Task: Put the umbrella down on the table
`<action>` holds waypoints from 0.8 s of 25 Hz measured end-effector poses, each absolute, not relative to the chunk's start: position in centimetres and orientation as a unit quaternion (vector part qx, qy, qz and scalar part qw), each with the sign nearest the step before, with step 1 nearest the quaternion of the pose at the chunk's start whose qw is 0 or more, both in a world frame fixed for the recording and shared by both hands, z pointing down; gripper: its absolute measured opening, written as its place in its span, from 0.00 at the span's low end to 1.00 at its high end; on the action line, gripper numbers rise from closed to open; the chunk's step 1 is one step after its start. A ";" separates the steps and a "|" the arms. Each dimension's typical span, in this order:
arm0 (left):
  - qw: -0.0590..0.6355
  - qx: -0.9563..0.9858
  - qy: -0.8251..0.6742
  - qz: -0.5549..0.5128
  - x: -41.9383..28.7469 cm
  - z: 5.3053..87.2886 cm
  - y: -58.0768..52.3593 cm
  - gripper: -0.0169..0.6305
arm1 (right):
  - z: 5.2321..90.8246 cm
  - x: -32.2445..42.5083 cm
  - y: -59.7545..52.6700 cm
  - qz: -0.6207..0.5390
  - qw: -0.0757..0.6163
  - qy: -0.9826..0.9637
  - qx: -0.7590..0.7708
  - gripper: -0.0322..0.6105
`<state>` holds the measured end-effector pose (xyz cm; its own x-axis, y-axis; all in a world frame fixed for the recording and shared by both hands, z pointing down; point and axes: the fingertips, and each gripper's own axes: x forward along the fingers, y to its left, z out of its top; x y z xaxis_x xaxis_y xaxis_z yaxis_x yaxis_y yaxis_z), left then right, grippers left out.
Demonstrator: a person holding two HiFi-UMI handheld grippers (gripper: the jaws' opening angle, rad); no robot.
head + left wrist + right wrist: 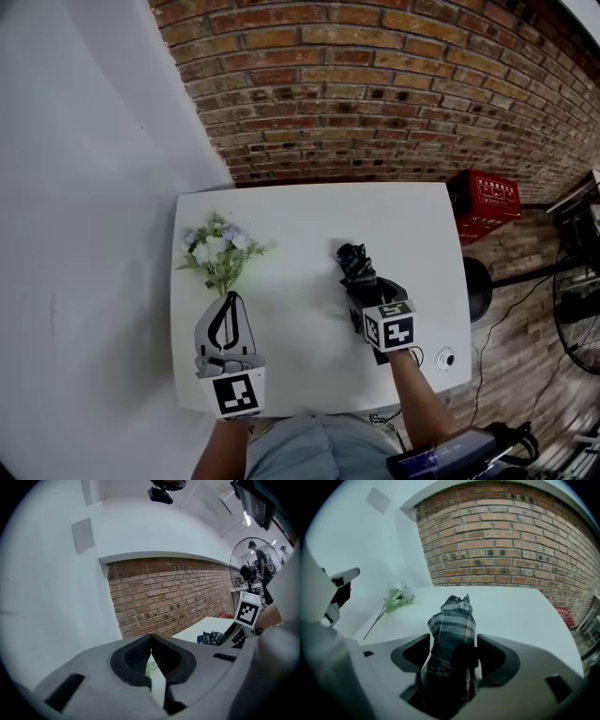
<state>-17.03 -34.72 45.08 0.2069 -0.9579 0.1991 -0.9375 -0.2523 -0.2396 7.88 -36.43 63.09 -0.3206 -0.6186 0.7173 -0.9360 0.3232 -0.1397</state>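
Note:
A folded plaid umbrella (356, 264) lies on the white table (300, 216), right of centre, pointing away from me. My right gripper (364, 286) straddles its near end with the jaws spread wide. In the right gripper view the umbrella (452, 625) fills the gap of the right gripper (452, 645), and the pads stand beside the cloth without squeezing it. My left gripper (228, 300) hovers near the table's front left, shut and empty. In the left gripper view, the left gripper (151, 643) has its fingertips meeting, and the umbrella (211, 638) shows off to the right.
A bunch of pale flowers (217, 248) lies on the table just beyond the left gripper. A brick wall (375, 84) runs behind the table. A red crate (487, 202), a black stool (476, 286) and a fan (577, 319) stand to the right.

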 end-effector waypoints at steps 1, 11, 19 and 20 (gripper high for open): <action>0.037 -0.778 0.608 -0.154 -16.8 44.9 -34.5 0.04 | 62.7 8.1 -36.5 0.278 0.278 -0.764 0.511 0.54; 0.061 -0.793 0.594 -0.117 -13.1 40.6 -31.1 0.04 | 54.3 7.9 -34.0 0.209 0.203 -0.808 0.512 0.51; 0.113 -0.797 0.588 -0.080 -9.9 33.9 -27.4 0.04 | 41.9 7.7 -29.8 0.106 0.085 -0.843 0.521 0.19; 0.118 -0.796 0.589 -0.073 -9.6 33.1 -26.9 0.04 | 40.6 8.0 -29.2 0.091 0.075 -0.841 0.528 0.15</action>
<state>-9.59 -26.87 33.13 0.2955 -0.9551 -0.0223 -0.9205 -0.2784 -0.2743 7.95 -29.21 40.57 -0.4316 -0.8745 0.2212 -0.9016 0.4263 -0.0737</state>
